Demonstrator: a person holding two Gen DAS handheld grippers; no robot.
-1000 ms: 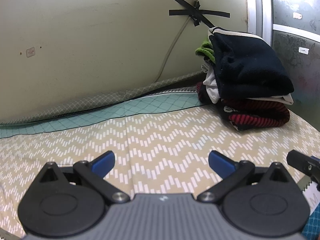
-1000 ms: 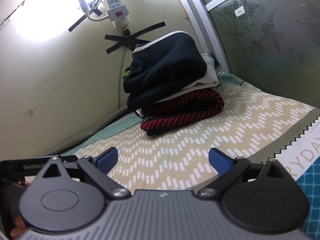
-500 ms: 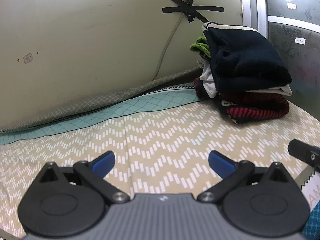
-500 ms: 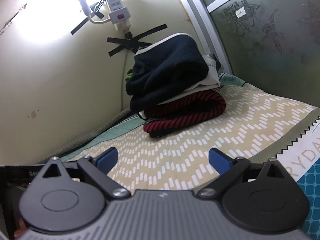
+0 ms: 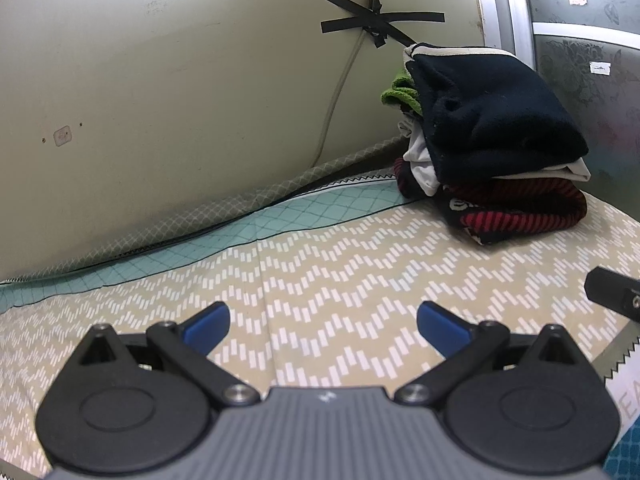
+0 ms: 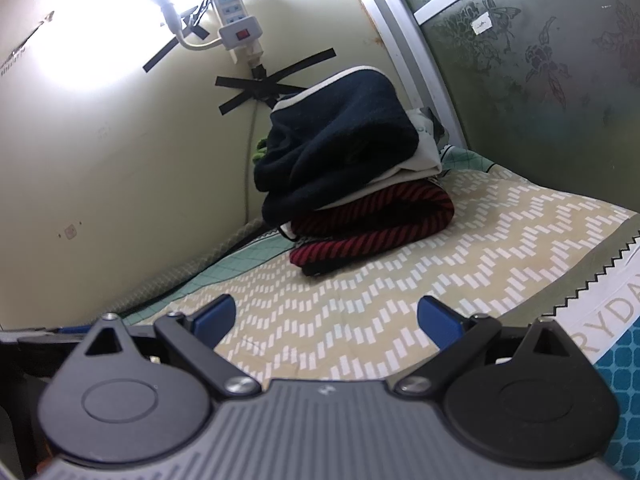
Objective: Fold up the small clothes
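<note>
A pile of folded clothes (image 5: 492, 148) (image 6: 352, 176) sits in the far corner of the bed: a dark navy fleece on top, a white garment under it, a red-and-black striped one at the bottom, a green piece behind. My left gripper (image 5: 323, 322) hovers open over the zigzag bedsheet (image 5: 340, 272), well short of the pile, nothing between its blue fingertips. My right gripper (image 6: 326, 316) is open too, empty, over the same sheet (image 6: 440, 264), pile ahead. A black part of the right gripper (image 5: 612, 292) shows at the left wrist view's right edge.
A cream wall (image 5: 180, 100) runs along the back with a power strip (image 6: 236, 28) and cable taped in black. A frosted floral panel (image 6: 540, 60) closes the right side. A teal patterned cloth (image 6: 624, 364) lies at the near right.
Both views shifted slightly; the pile sits a little higher and nearer in the right wrist view. Both grippers stayed open and empty.
</note>
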